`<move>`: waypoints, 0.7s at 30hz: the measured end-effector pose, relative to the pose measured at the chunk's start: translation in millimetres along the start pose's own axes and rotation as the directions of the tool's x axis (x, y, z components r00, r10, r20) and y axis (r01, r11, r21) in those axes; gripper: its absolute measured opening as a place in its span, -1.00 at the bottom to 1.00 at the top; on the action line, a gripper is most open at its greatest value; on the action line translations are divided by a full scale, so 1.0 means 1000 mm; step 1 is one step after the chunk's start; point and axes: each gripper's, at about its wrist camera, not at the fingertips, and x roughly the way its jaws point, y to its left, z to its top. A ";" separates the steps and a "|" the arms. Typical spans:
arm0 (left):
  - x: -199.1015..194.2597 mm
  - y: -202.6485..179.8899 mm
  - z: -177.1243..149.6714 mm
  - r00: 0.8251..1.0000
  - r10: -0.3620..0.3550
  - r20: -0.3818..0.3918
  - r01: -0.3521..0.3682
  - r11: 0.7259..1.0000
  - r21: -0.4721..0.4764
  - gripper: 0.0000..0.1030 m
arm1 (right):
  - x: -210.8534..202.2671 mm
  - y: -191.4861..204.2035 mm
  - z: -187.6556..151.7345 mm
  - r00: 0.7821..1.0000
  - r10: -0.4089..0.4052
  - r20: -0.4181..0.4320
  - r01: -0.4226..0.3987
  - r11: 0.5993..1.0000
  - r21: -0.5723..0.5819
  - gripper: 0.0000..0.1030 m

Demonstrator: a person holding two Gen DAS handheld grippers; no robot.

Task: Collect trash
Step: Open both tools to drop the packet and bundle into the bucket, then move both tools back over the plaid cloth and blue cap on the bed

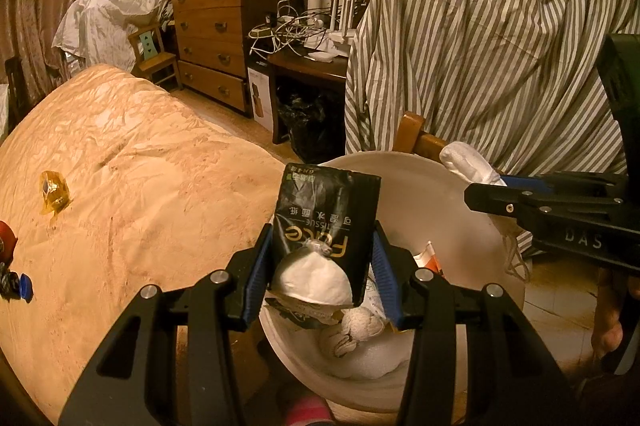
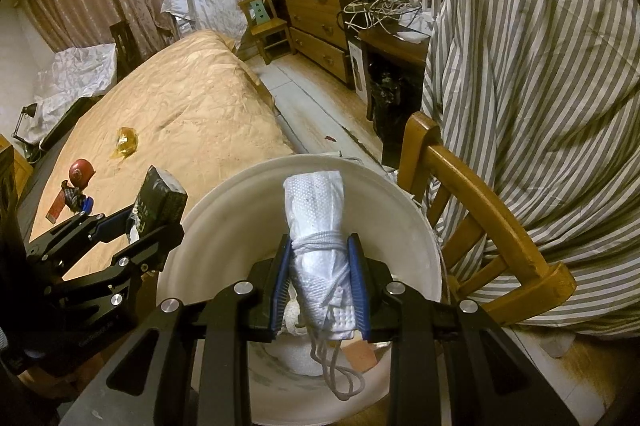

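My left gripper (image 1: 322, 268) is shut on a black tissue pack (image 1: 326, 222) with white tissue bulging from its opening, held over the white bin (image 1: 404, 178). In the right wrist view that gripper (image 2: 132, 222) and the black pack (image 2: 162, 200) hang at the bin's left rim. My right gripper (image 2: 320, 282) is shut on a rolled white face mask (image 2: 316, 226) wound with its cord, above the bin's (image 2: 224, 226) mouth; the mask (image 1: 466, 160) also shows at the right in the left wrist view. Crumpled tissues (image 1: 362, 324) lie inside the bin. A yellow wrapper (image 1: 54, 192) rests on the bed.
The tan bedspread (image 1: 140, 166) fills the left, with a red ball figure (image 2: 80, 172) and small blue bits on it. A wooden chair (image 2: 480, 202) draped with striped cloth (image 2: 540, 66) stands right of the bin. A dresser (image 1: 212, 34) and cable-strewn desk stand behind.
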 end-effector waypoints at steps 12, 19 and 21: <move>0.003 0.006 0.001 1.000 0.010 0.003 -0.010 1.000 -0.024 0.29 | -0.002 -0.001 0.004 1.000 0.002 0.014 -0.003 1.000 0.010 -0.24; 0.003 0.010 0.001 1.000 0.018 0.002 -0.018 0.999 -0.035 0.31 | -0.006 -0.002 0.009 0.999 0.012 0.030 -0.013 1.000 0.024 -0.22; 0.003 0.010 0.001 1.000 0.018 0.003 -0.018 0.999 -0.031 0.31 | -0.006 -0.001 0.008 1.000 0.011 0.029 -0.011 1.000 0.023 -0.22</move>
